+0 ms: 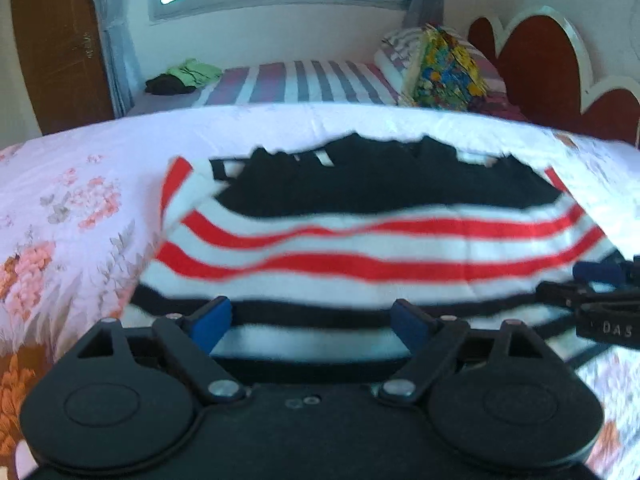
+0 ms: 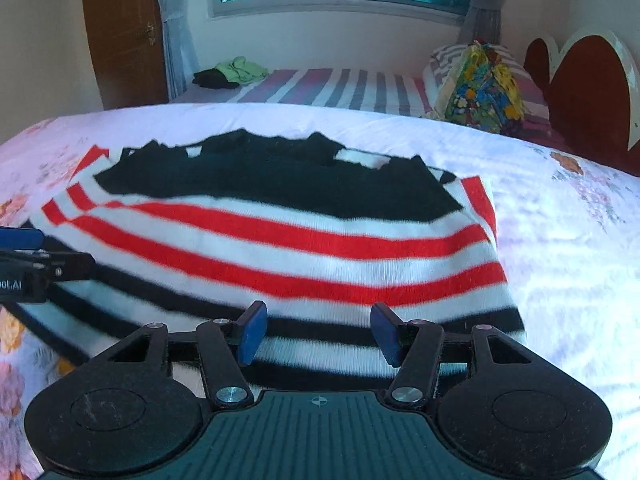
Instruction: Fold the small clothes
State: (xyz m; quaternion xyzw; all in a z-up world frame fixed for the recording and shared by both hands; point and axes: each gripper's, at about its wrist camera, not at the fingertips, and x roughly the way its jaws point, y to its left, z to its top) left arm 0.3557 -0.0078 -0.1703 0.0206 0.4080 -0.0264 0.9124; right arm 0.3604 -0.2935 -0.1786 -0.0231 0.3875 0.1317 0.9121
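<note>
A knitted sweater (image 1: 360,240) with red, white and black stripes lies flat on the flowered bedspread (image 1: 72,208), a black part folded over its far half. My left gripper (image 1: 312,320) hovers over the sweater's near left hem, its blue pads wide apart and nothing pressed between them. My right gripper (image 2: 319,334) stands open above the near right hem of the sweater (image 2: 300,240), pads clear of the cloth. One of the right gripper's fingers (image 1: 596,272) shows at the right edge of the left wrist view. A left gripper finger (image 2: 20,238) shows at the left edge of the right wrist view.
Behind the bedspread (image 2: 560,240) stands a second bed with a striped sheet (image 1: 300,84). Green and black clothes (image 1: 188,74) lie at its far left. A colourful bag (image 1: 448,68) leans on a pillow by the red headboard (image 1: 536,68). A wooden door (image 1: 60,40) is at the left.
</note>
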